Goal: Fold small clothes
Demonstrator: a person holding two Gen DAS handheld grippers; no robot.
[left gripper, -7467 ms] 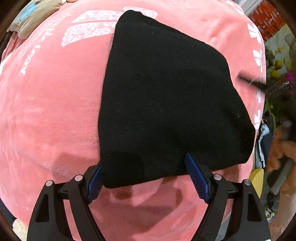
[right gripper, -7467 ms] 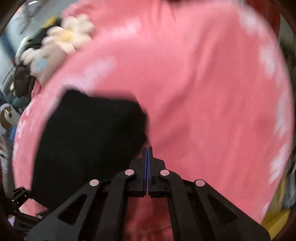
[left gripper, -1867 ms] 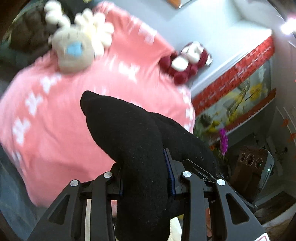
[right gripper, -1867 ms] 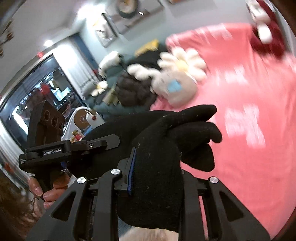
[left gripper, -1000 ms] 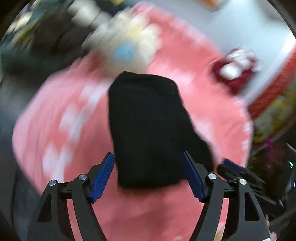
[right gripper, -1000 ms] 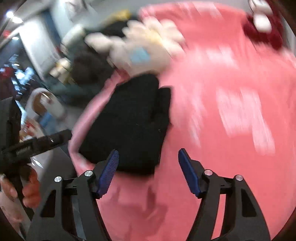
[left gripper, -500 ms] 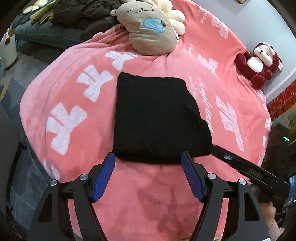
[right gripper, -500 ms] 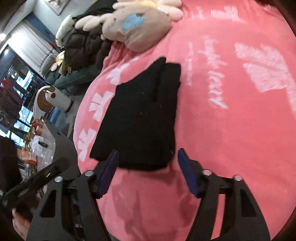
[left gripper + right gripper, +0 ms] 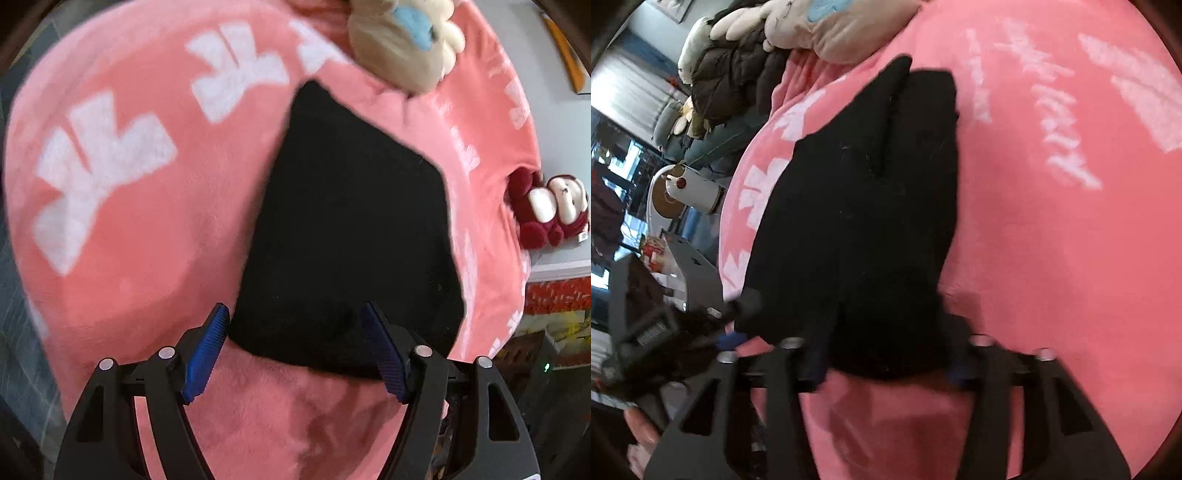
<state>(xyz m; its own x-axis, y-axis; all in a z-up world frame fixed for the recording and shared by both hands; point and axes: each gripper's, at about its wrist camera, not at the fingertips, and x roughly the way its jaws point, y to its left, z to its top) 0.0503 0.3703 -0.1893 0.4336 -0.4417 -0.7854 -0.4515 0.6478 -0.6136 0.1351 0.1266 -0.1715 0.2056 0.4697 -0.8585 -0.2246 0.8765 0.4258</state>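
- Left wrist: the left gripper (image 9: 295, 350) is standing wide, jaws just narrowing a little, straddling the near edge of the black cloth (image 9: 351, 236) lying flat on the pink blanket (image 9: 122, 229); pads are not pressing it.
- Right wrist: the right gripper (image 9: 882, 363) is blurred, jaws just closing around the cloth's (image 9: 864, 221) near edge; whether they are gripping, I cannot tell.

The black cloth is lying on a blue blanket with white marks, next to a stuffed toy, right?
Not quite. The black cloth lies on a pink blanket, not a blue one; the left wrist view shows it. The white marks and the stuffed toy beyond it are there as you said.
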